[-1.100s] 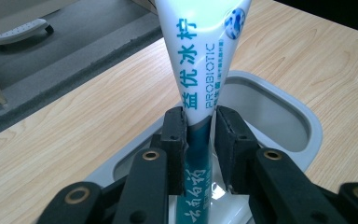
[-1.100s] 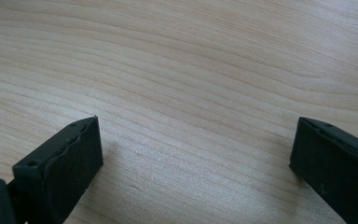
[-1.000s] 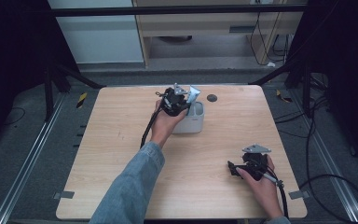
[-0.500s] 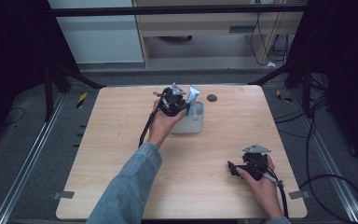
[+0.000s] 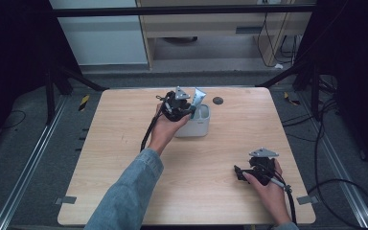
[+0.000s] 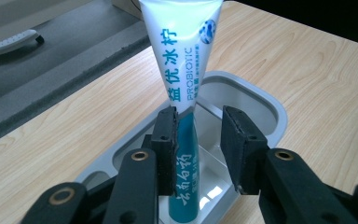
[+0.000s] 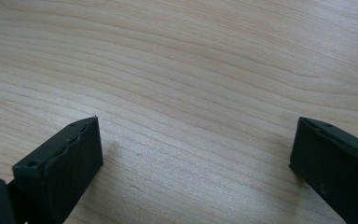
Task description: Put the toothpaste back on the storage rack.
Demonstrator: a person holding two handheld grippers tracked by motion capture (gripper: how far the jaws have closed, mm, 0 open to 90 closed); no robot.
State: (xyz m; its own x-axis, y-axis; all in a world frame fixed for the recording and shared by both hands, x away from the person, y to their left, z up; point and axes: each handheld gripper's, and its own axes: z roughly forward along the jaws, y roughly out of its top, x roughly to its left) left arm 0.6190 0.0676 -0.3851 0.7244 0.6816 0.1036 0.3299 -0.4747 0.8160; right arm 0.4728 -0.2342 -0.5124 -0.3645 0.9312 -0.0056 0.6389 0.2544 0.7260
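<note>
Toothpaste tube point(image 6: 182, 70) stood upright in the grey holder point(image 6: 256, 100) near the far middle of the table point(image 5: 124, 143). Left gripper point(image 6: 198, 140) sat level with the tube's lower half; its jaws had just been opening, the tube between them against one pad, a gap at the other. Right gripper point(image 7: 193, 154) rested well apart near the table's front right corner, jaws wide over bare wood.

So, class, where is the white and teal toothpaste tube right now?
The white and teal toothpaste tube stands in the grey rounded holder at the table's far middle, between the left gripper fingers.
</note>
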